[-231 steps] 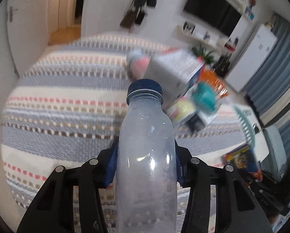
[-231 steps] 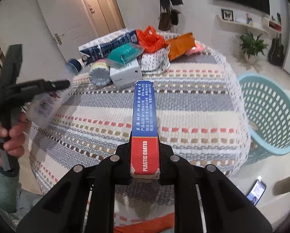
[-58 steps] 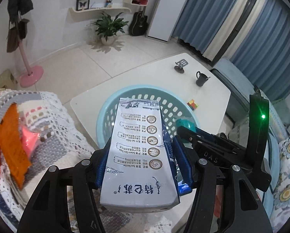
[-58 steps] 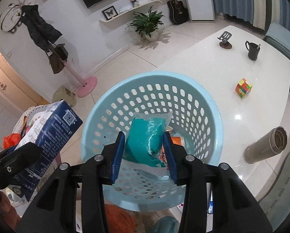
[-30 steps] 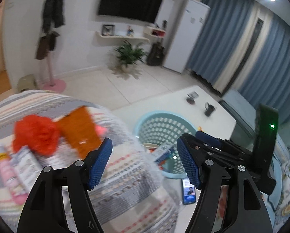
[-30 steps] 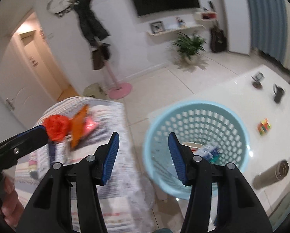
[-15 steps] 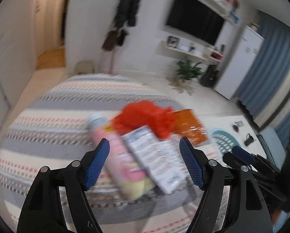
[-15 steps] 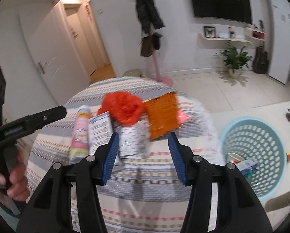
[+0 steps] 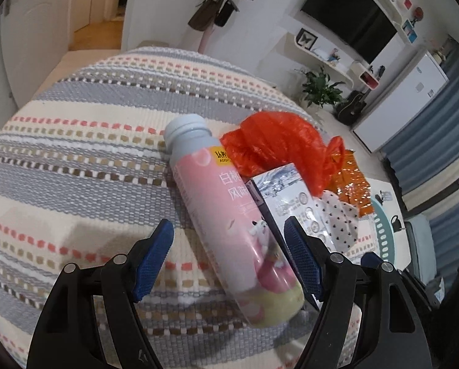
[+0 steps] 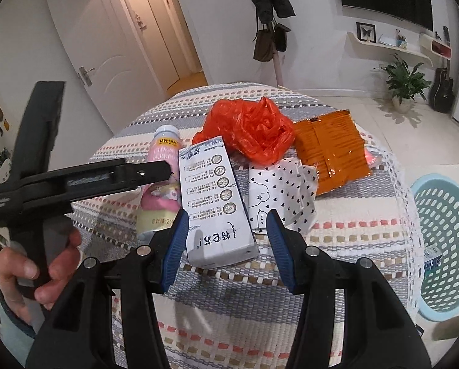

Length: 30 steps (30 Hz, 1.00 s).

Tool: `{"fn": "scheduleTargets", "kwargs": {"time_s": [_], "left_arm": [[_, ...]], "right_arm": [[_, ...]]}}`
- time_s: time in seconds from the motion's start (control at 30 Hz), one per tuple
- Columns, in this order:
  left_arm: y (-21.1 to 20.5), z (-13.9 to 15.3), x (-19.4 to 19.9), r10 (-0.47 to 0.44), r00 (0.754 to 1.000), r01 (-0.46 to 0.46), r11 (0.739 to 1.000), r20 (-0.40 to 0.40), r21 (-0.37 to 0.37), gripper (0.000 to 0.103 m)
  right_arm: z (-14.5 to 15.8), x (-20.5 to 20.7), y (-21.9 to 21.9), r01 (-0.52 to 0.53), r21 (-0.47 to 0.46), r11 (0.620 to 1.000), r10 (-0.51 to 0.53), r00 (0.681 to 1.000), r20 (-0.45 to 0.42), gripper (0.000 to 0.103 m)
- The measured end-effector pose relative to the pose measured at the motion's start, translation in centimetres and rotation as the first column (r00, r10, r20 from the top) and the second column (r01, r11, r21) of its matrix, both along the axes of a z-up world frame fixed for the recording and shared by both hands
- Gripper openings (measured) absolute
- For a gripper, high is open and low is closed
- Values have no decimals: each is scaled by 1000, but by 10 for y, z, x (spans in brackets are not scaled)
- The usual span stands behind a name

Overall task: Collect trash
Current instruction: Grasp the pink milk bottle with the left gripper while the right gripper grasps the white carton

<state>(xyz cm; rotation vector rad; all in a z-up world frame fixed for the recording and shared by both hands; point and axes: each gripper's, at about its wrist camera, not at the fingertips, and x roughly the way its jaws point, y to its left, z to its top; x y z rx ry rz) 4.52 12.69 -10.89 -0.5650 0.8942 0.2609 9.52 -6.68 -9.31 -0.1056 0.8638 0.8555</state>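
Both tools are over the striped tablecloth point(image 10: 337, 236) and both are spread wide, nothing clamped. The left gripper point(image 9: 228, 264) has its blue pads on either side of the pink bottle point(image 9: 229, 215), which lies on its side with its pale cap toward eleven o'clock; the pads do not touch it. Pressed against the bottle at three o'clock is the white carton point(image 9: 291, 203), lying flat.

Over on the right wrist view, the right gripper point(image 10: 226, 246) straddles the near end of that same carton point(image 10: 217, 196), jaws apart, pads just clear of its sides. At one o'clock from the carton sits the crumpled red plastic bag point(image 10: 251, 129), touching its far end. At two o'clock lies the white paper with black hearts point(image 10: 281, 193), and beyond it, the orange packet point(image 10: 334, 150).

Down at four o'clock, off the table's edge, is the light blue laundry basket point(image 10: 445, 246), with a small carton visible through its holes.
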Motion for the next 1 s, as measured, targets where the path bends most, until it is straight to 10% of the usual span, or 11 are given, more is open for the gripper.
{"fn": "scheduleTargets", "kwargs": {"time_s": [0.53,1.0], "left_arm": [[9,5,-26,-95,989,112,981,-109,160,56],[17,-9,2,-89,989,103,987,-121,120,49]], "right_arm": [[-12,1,32,-49,-66,997,48,999,-9,56],[-34,15,66,-64,-122,990,63,998,-18,54]]}}
